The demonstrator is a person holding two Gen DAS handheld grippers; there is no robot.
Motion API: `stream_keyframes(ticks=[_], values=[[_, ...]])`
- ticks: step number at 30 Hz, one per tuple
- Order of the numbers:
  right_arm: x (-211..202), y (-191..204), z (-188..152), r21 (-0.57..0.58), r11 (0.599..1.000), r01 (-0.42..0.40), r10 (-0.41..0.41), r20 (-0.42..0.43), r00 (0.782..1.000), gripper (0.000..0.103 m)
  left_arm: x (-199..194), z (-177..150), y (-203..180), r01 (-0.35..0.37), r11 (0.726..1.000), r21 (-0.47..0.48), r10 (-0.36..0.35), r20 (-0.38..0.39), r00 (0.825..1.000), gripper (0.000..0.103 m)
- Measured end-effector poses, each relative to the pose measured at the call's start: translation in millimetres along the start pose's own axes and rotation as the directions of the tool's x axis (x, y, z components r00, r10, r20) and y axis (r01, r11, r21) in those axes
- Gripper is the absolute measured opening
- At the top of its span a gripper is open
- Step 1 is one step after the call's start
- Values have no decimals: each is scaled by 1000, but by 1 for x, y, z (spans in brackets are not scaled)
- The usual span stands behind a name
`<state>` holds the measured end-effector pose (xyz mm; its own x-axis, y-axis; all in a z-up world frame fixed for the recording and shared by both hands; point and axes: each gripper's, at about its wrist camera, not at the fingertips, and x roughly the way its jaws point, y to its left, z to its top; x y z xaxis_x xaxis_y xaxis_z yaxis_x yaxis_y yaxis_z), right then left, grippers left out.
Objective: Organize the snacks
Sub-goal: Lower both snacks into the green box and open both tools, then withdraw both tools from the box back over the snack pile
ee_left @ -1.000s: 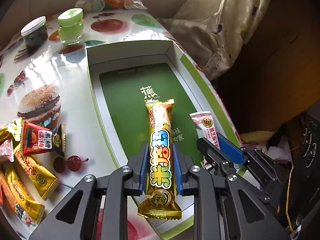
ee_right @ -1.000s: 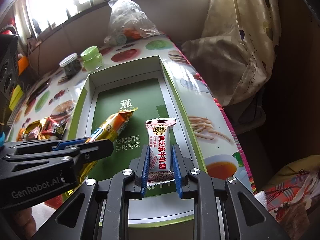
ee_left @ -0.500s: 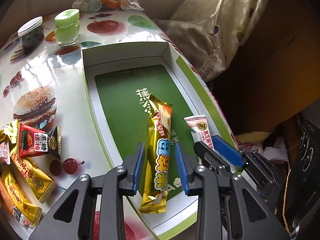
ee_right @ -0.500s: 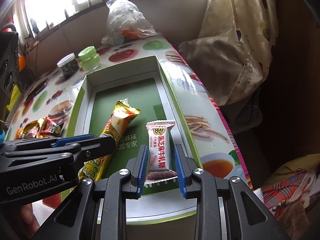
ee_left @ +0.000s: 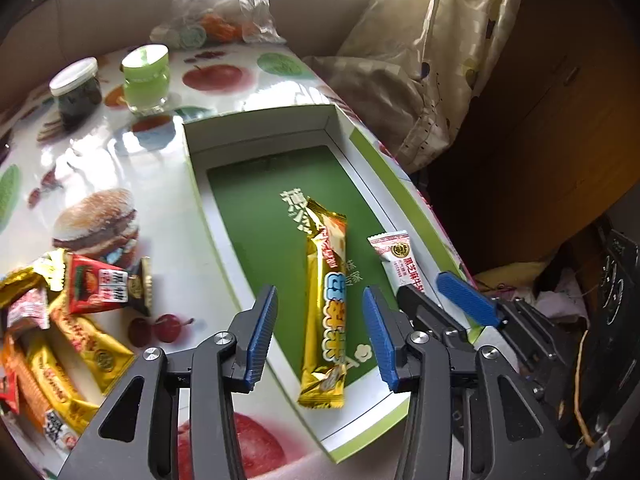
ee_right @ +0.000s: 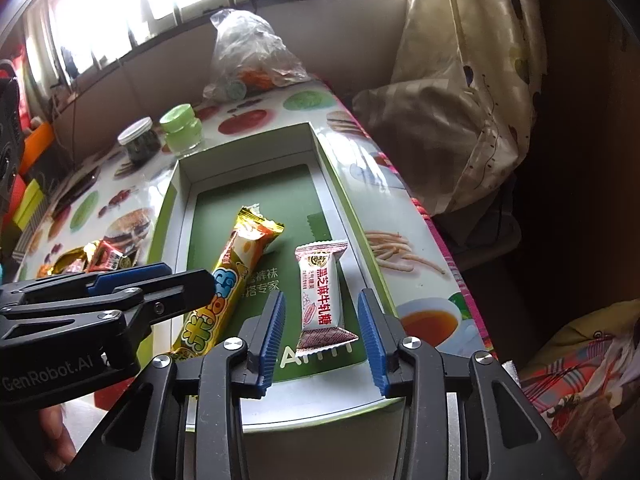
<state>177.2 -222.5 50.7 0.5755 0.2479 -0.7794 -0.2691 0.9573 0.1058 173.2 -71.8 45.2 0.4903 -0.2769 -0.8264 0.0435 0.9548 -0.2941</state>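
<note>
A shallow green-floored box lies on the printed table. Inside it rests a long gold snack bar, and to its right a small white-and-red candy. My left gripper straddles the gold bar, its jaws opening, pads clear of the wrapper. The right gripper straddles the white candy, jaws also opening, pads apart from it. Each gripper appears in the other's view: the right gripper, the left gripper.
A heap of loose wrapped snacks lies left of the box. At the back stand a dark jar, a green jar and a clear plastic bag. A curtain hangs past the table's right edge.
Both grippers have let go: the left one released the gold bar and the right one the white candy, and both snacks now lie on the box floor between widened jaws.
</note>
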Motion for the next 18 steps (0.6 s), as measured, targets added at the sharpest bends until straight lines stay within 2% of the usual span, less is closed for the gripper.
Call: stream_keyframes(ticks=[10, 18], values=[[-29, 11, -2, 10, 1000, 15, -16, 77, 997, 42, -30, -16, 9, -62, 997, 39, 59, 67, 996, 46], [-44, 35, -7, -19, 1000, -15, 17, 112, 994, 44, -52, -33, 27, -130, 991, 37, 125, 113, 986, 46]])
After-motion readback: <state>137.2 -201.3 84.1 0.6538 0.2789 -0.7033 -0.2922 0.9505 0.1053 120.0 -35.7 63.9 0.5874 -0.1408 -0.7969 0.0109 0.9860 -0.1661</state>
